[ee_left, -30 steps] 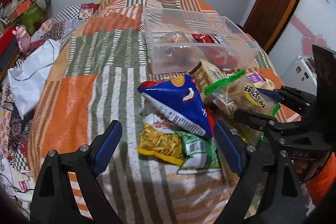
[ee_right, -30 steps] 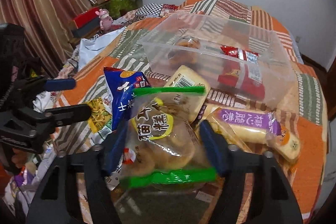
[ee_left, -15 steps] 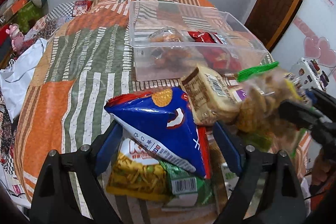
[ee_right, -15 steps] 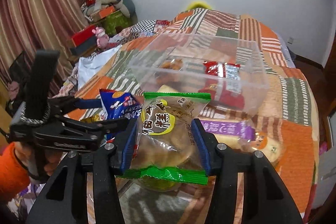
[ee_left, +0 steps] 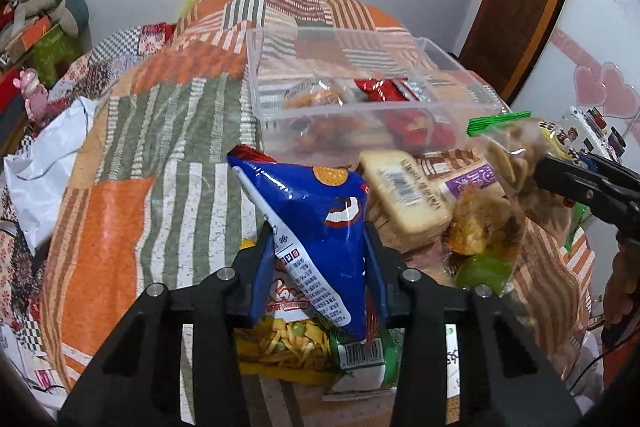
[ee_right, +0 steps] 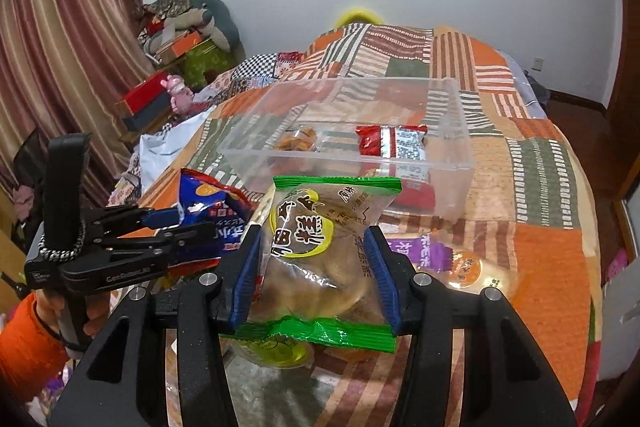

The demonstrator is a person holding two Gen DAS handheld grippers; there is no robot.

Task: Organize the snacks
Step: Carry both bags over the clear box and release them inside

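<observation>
The left gripper (ee_left: 320,259) grasps a blue chip bag (ee_left: 316,223) above a yellow snack pack (ee_left: 280,347), while the right gripper (ee_right: 316,267) clamps a green-edged cake packet (ee_right: 324,251). Ahead, a clear bin (ee_right: 360,163) holding a red packet (ee_right: 390,143) sits on the patchwork bed (ee_right: 548,247), with a purple-labelled snack (ee_right: 424,251) and a wrapped biscuit block (ee_left: 404,195) lying before it.

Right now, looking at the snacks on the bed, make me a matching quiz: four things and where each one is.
1. blue chip bag
2. green-edged cake pack
3. red packet
4. purple-labelled snack

A. lying on the quilt in front of the clear bin
B. inside the clear bin
C. in the left gripper
D. in the right gripper

Pairs: 1-C, 2-D, 3-B, 4-A
</observation>
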